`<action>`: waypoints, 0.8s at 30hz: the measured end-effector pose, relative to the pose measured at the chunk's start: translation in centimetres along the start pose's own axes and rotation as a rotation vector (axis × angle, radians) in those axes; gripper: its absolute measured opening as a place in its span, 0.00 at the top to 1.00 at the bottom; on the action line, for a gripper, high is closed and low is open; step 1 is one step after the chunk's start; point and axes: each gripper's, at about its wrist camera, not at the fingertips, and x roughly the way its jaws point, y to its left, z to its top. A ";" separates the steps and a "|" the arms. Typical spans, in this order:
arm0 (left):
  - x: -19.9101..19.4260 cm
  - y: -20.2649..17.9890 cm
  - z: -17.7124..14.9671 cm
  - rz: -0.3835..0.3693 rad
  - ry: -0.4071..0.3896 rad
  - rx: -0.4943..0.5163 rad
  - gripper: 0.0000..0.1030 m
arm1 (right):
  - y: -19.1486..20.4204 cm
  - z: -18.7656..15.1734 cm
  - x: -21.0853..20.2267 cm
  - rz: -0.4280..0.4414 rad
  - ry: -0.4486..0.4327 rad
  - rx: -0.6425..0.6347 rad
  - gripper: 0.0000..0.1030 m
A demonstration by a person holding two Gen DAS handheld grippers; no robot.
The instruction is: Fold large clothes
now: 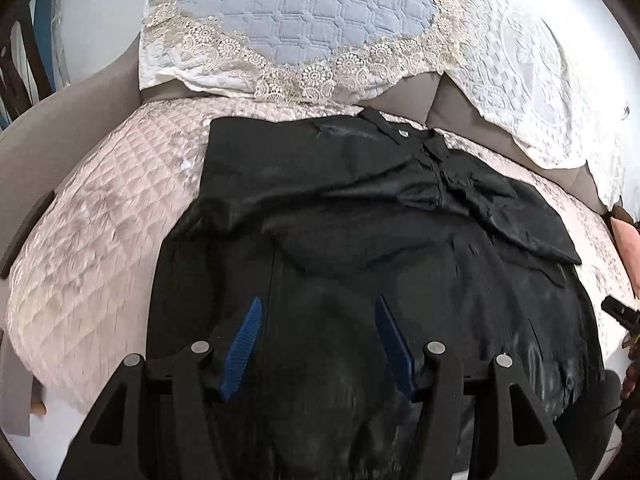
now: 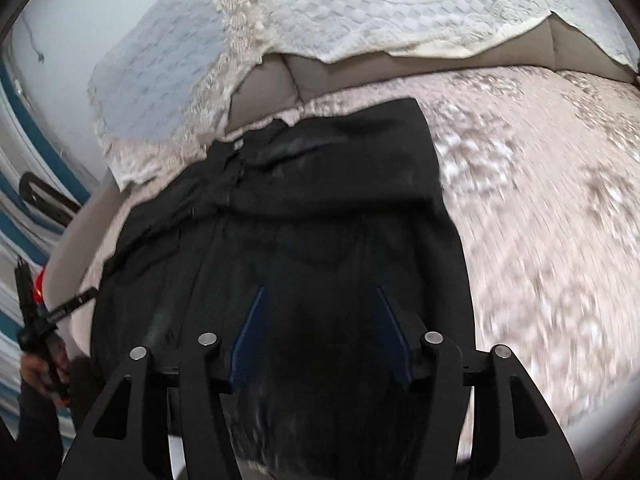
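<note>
Mid-fold, between grasps. Black garment (image 1: 360, 220) spread on the quilted bed cover (image 1: 100, 220), one side already laid over the middle, collar toward the pillows (image 1: 304, 20). Left tongs (image 1: 320, 344) open above the near hem, gripping nothing. Right tongs (image 2: 320, 336) likewise apart and empty over the cloth. Next, probably: lower both, pinch the near edge, carry it toward the collar.

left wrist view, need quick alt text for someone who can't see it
A black garment lies partly folded on a pale pink quilted cover. The left hand-held gripper hangs over its near end, blue fingers apart, holding nothing. Lace-edged cloths drape behind.
</note>
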 end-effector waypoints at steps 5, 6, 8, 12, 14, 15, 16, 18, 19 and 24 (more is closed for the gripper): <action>-0.7 1.5 -1.5 0.017 0.011 -0.033 0.40 | -1.7 -2.0 -1.1 -0.034 0.012 0.057 0.39; -0.7 1.9 -1.7 0.030 0.012 -0.040 0.40 | -2.3 -2.4 -1.8 -0.045 0.008 0.069 0.38; -0.7 3.0 -2.0 0.067 0.008 -0.053 0.40 | -3.6 -2.2 -2.2 -0.069 -0.001 0.094 0.37; -0.2 5.4 -2.7 0.115 0.019 -0.094 0.40 | -5.9 -1.6 -1.7 -0.100 0.013 0.137 0.36; 0.2 6.6 -3.0 0.130 0.034 -0.114 0.38 | -6.8 -1.7 -1.0 -0.090 0.043 0.151 0.36; 0.5 7.1 -3.3 0.130 0.048 -0.128 0.38 | -7.2 -1.8 -0.5 -0.086 0.061 0.163 0.36; 0.8 7.6 -3.6 0.134 0.061 -0.147 0.38 | -7.7 -2.0 0.0 -0.085 0.083 0.182 0.36; 0.9 8.3 -4.3 0.119 0.075 -0.176 0.38 | -8.1 -2.4 0.6 -0.078 0.105 0.204 0.36; 0.8 8.4 -4.6 0.108 0.075 -0.185 0.36 | -7.9 -2.6 0.3 -0.075 0.088 0.195 0.36; 0.1 8.2 -6.0 0.051 0.081 -0.198 0.30 | -7.5 -4.0 -0.2 0.020 0.142 0.214 0.36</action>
